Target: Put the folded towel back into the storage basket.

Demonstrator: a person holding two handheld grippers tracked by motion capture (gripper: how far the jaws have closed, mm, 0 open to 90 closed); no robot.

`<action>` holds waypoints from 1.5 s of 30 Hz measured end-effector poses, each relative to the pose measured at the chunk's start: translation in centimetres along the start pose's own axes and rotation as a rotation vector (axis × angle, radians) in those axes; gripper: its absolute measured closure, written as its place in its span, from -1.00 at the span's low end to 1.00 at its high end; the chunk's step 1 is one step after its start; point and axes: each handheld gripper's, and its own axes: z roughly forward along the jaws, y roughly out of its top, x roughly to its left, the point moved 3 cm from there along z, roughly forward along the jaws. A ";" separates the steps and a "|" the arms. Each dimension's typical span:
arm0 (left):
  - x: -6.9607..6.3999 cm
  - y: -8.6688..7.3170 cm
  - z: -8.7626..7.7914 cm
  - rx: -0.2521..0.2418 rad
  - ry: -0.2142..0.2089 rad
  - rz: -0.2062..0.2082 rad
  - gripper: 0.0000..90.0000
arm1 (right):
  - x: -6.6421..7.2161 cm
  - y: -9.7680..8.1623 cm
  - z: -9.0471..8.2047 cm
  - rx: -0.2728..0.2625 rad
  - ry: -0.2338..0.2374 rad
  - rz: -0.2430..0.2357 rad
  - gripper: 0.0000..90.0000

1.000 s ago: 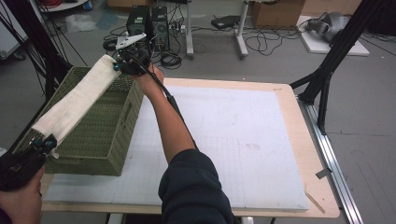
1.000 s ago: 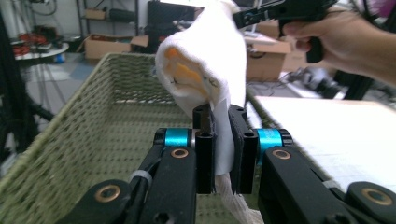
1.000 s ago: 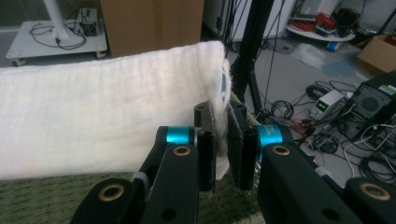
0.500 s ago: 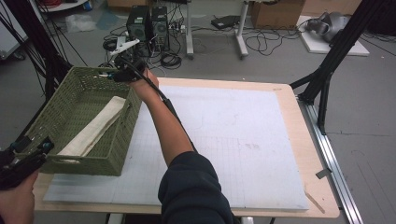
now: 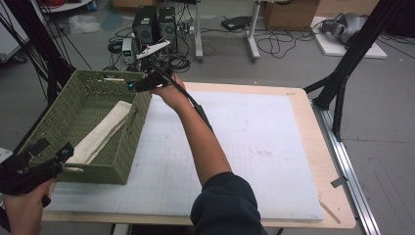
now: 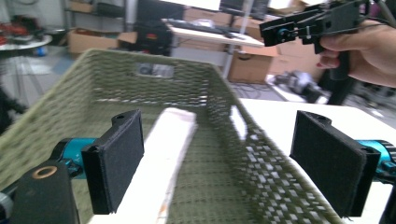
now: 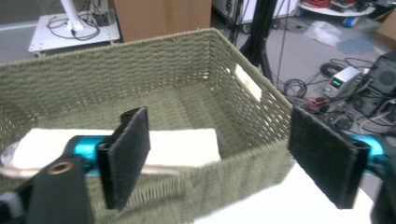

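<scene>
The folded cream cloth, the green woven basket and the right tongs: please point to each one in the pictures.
folded cream cloth [image 5: 105, 129]: high view, middle of its top face.
green woven basket [image 5: 105, 174]: high view, near outer wall.
right tongs [image 5: 133, 85]: high view, between the two open tips.

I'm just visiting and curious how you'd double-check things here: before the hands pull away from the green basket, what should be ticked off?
1. Folded cream cloth lies inside the green basket: ok.
2. Left gripper has let go; its jaws have just been opening and stand wide, pads off the cloth, though the cloth's near end lies between them: ok.
3. Right gripper has let go; its jaws have just been opening, nothing between them: ok.
4. Cloth fully below the rim: cannot tell; its near end rests by the front wall.
5. Basket stands flat on the white mat: ok.
</scene>
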 end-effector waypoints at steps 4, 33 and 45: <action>-1.1 0.2 0.5 0.007 -0.054 0.013 -0.61 | -0.2 -0.5 -2.5 -0.008 -0.023 -0.006 -0.60; -12.6 -2.5 6.9 0.071 -0.426 0.131 -0.58 | 1.7 -12.3 -22.0 -0.075 -0.205 0.065 -0.63; -16.4 -5.1 9.2 0.111 -0.565 0.175 -0.58 | 3.3 -20.3 -27.8 -0.052 -0.338 0.119 -0.63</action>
